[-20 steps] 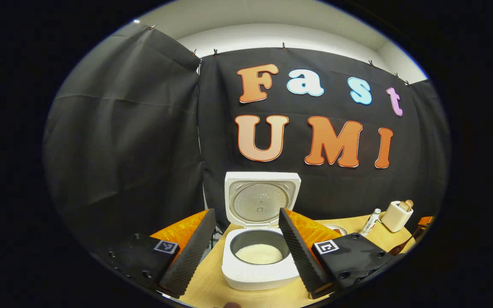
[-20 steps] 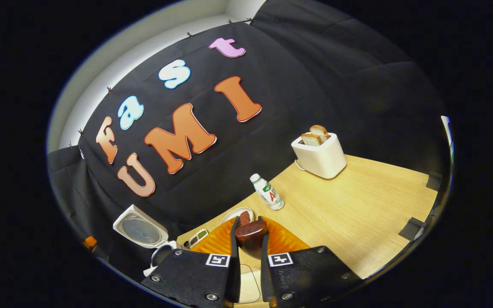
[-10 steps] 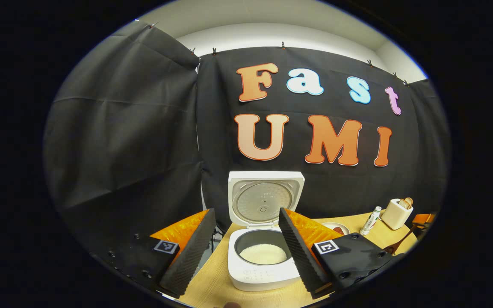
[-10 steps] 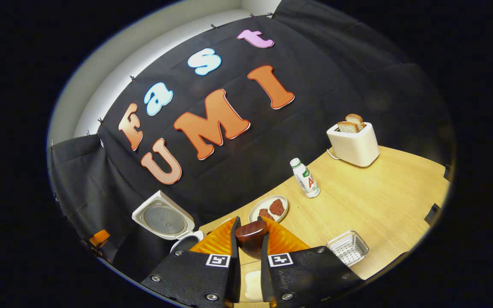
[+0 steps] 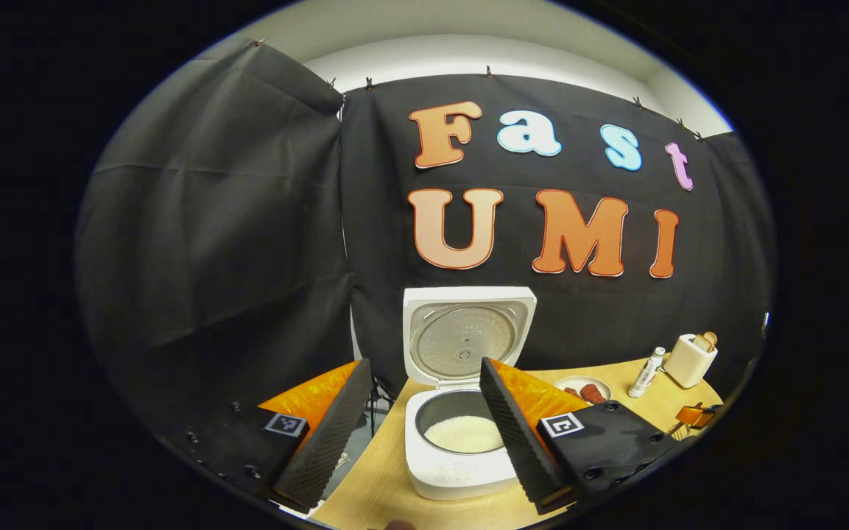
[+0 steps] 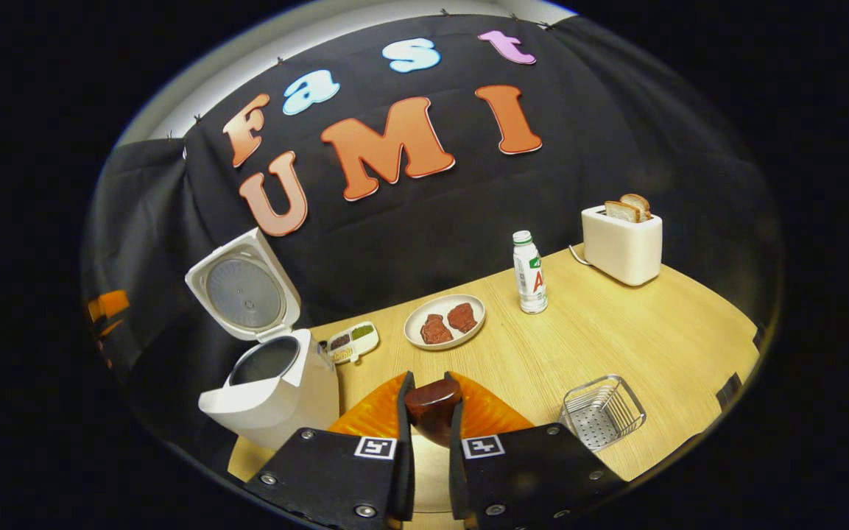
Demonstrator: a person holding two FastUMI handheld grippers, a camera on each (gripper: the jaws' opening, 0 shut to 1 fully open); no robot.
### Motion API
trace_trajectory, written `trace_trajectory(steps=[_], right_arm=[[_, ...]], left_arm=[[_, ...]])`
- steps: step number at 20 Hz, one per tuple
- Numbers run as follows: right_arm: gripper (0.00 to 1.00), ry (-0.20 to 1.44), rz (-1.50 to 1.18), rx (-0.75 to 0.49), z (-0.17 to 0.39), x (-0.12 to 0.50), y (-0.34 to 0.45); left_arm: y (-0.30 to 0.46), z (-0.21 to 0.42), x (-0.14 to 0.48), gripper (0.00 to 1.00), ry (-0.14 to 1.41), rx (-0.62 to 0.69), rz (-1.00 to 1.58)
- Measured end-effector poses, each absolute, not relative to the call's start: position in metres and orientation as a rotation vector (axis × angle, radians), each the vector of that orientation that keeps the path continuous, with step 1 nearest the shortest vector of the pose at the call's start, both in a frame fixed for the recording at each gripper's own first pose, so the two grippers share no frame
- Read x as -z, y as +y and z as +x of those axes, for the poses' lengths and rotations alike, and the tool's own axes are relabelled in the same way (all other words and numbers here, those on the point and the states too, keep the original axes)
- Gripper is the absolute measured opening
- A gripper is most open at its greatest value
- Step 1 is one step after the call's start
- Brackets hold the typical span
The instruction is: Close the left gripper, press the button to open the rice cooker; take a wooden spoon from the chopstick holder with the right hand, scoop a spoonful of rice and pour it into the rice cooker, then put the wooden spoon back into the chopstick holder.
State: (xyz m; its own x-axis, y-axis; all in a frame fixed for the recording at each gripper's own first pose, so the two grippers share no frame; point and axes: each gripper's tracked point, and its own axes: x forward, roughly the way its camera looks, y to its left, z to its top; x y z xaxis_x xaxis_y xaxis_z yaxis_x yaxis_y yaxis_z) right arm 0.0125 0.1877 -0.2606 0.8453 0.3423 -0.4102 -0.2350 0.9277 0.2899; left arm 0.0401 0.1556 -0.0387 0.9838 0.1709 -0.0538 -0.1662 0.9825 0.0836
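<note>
Left gripper [image 5: 424, 430] open, held before the cooker [image 5: 461, 456] at bench's left edge; lid up, rice [image 5: 463, 434] inside. Right gripper [image 6: 430, 434] clamps the spoon [image 6: 432, 407].

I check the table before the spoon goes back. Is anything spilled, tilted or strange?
Nothing stands out. The rice cooker stands open and upright, the milk bottle and toaster are upright, and no rice shows on the table.
</note>
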Motion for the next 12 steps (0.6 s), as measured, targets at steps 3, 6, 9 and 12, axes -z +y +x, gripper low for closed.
trace_trajectory(steps=[3, 6, 9, 12], right_arm=[[0.18, 0.498, 0.183, -0.309, 0.004, 0.282, 0.193], [0.18, 0.494, 0.199, -0.315, -0.002, 0.287, 0.197], [0.18, 0.509, 0.273, -0.318, -0.008, 0.294, 0.202], [0.18, 0.527, 0.382, -0.342, -0.018, 0.296, 0.216]], left_arm=[[0.155, 0.042, 0.043, 0.99, 0.070, -0.167, 0.080], [0.158, 0.041, 0.046, 0.99, 0.080, -0.169, 0.085], [0.161, 0.042, 0.050, 0.99, 0.086, -0.172, 0.088], [0.162, 0.043, 0.051, 0.99, 0.090, -0.171, 0.086]])
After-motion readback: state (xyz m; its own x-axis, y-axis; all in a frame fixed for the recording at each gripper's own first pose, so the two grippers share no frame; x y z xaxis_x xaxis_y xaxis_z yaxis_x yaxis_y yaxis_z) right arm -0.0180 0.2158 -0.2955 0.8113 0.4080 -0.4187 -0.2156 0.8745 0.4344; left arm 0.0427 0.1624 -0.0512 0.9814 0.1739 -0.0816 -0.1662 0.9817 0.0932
